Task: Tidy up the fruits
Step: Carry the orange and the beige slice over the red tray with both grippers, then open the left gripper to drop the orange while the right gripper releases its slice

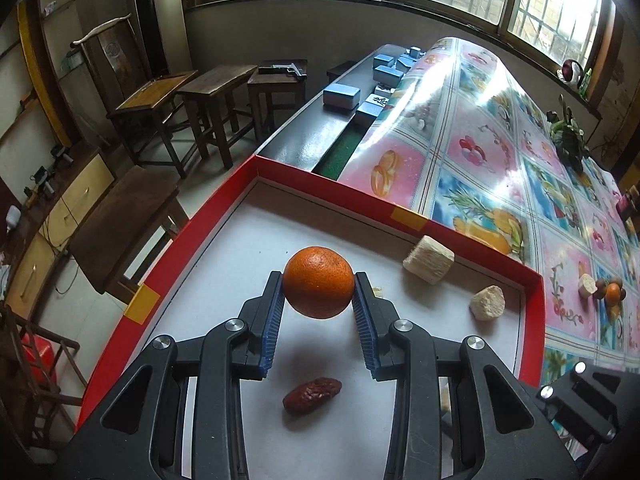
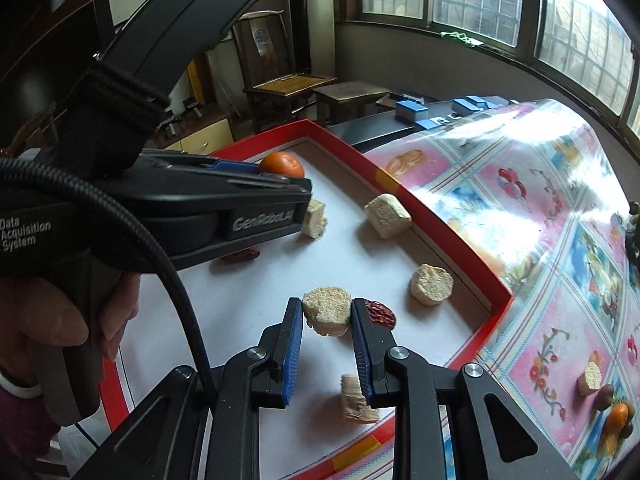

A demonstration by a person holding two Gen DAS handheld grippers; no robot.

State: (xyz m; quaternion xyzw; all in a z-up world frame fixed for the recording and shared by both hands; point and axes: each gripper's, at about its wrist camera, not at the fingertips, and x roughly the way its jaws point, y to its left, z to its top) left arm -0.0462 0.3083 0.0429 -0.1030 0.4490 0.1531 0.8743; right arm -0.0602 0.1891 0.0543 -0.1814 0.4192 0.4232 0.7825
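Note:
My left gripper [image 1: 319, 294] is shut on an orange [image 1: 319, 282] and holds it above the white floor of a red-rimmed tray [image 1: 320, 182]. A red date [image 1: 312, 395] lies on the tray floor below it. My right gripper [image 2: 326, 316] is shut on a beige dried fruit chunk [image 2: 326, 314] above the same tray [image 2: 420, 224]. Another red date [image 2: 380, 313] lies just right of its fingers. The left gripper, with the orange [image 2: 282, 164], shows at the left of the right wrist view.
Beige chunks lie loose in the tray [image 1: 429, 259], [image 1: 487, 303], [image 2: 387, 210], [image 2: 432, 284], [image 2: 356, 400]. The tray sits on a table with a glossy fruit-print cloth [image 1: 500, 140]. More fruit lies on the cloth at the right [image 2: 612, 412]. Blue boxes [image 1: 340, 96] and wooden stools [image 1: 216, 92] stand beyond.

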